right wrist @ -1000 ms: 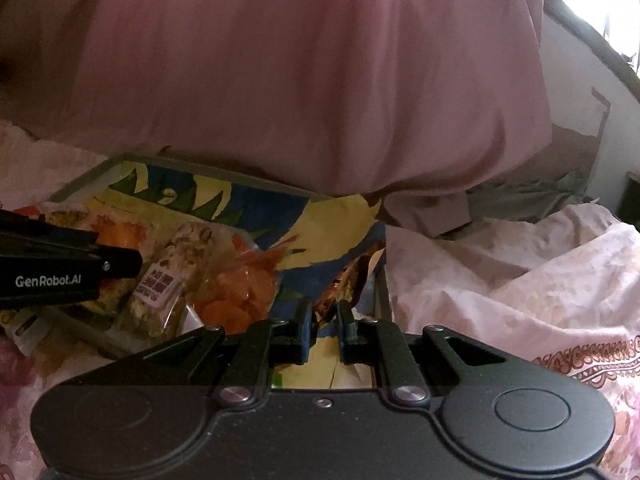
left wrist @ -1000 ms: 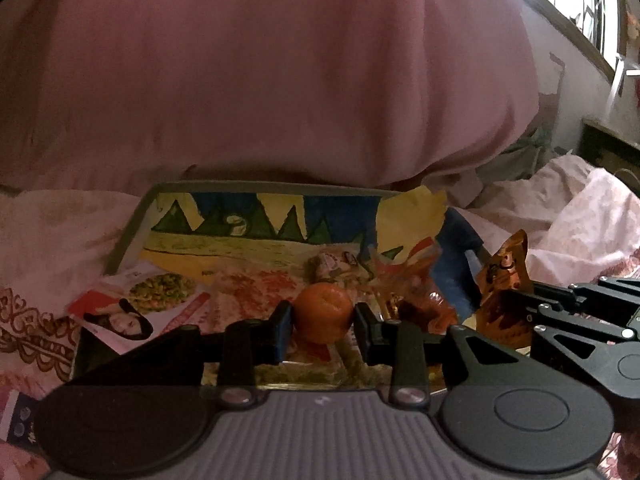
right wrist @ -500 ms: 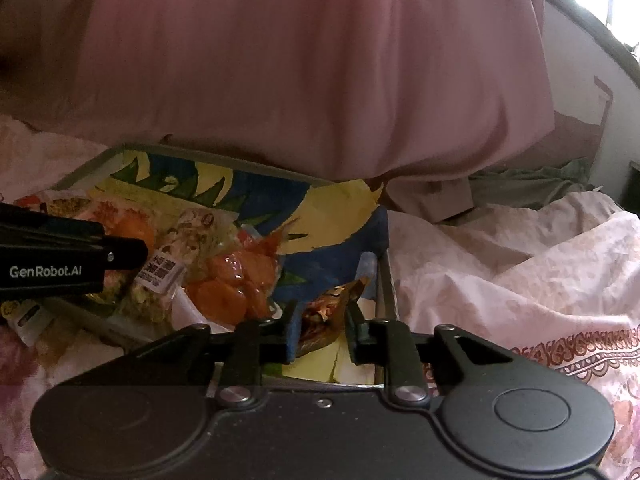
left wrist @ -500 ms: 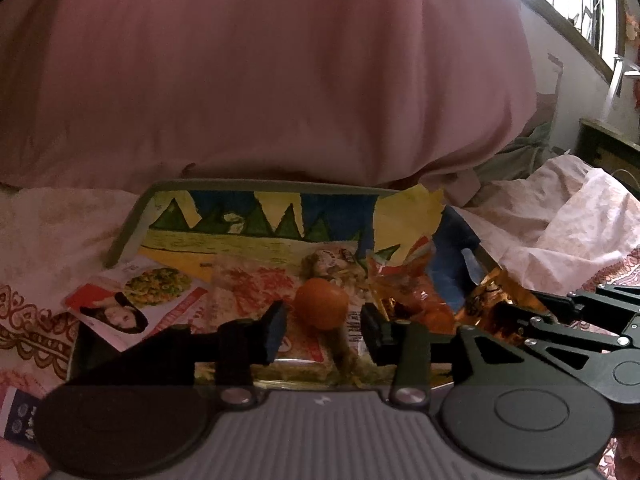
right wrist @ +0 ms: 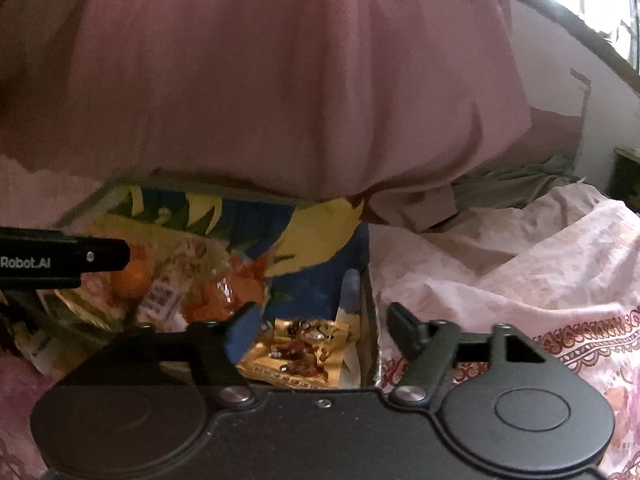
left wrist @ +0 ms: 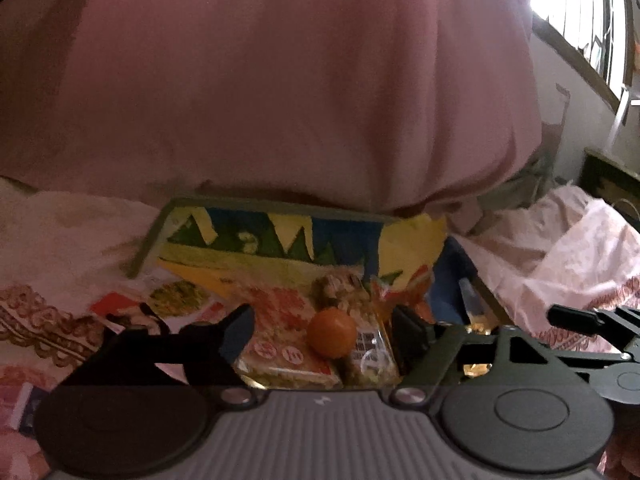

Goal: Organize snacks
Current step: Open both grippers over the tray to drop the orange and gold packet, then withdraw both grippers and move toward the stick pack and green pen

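Both sets of fingers are standing wide apart now, where a second ago the left gripper (left wrist: 320,330) was clamped on the mandarin (left wrist: 331,332) and the right gripper (right wrist: 320,328) on the gold snack packet (right wrist: 298,354). Each item is lying released inside the tray (left wrist: 256,205) — the mandarin resting on the noodle packet (left wrist: 280,344) near the tray's front edge, the gold packet sitting in the tray's front right corner beside the orange snack bag (right wrist: 224,294). Gathering them there is likely serving the sorting. A pink garment is covering the tray's far edge, and blur is making the package labels unreadable — the left finger's tip is hiding part of the mandarin in the right wrist view.
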Demonstrator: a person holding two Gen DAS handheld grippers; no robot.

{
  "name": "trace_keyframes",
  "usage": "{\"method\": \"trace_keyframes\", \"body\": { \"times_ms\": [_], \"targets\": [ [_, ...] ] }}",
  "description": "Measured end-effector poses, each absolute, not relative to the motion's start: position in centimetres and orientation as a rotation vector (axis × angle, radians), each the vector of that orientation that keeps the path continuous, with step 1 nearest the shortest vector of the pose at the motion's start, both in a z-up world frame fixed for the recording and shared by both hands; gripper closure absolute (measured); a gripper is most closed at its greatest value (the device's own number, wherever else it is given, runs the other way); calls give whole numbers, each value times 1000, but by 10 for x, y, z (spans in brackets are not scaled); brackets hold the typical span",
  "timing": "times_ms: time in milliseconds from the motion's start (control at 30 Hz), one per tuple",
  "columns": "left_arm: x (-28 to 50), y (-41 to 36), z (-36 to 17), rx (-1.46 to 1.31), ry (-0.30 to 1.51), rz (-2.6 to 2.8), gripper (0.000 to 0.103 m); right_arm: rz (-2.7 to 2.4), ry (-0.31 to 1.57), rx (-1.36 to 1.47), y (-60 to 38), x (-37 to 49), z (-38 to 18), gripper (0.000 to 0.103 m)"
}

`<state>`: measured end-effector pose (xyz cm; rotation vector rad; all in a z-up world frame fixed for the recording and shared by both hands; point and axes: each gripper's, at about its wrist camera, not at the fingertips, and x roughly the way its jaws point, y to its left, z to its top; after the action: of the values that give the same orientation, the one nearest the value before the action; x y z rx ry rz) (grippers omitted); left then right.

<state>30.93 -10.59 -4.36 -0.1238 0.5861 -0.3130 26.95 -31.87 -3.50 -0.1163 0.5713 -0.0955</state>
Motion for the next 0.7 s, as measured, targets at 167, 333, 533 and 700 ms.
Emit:
{"method": "trace_keyframes", "body": {
  "times_ms": [167,333,533,700],
  "targets": [
    [293,-100,-23,-116,523,-264,1,-106,507,-49,-327,249,-12,4],
    [269,-90,-4,-113,503,-206,0,-93,466,-20,-333,227,10,1],
    [236,-68,24,-84,480,-147,0,-85,436,50,-338,192,30,1],
    [202,-50,36,-60,472,-96,0,-50,418,100,-329,162,43,1]
  ]
}}
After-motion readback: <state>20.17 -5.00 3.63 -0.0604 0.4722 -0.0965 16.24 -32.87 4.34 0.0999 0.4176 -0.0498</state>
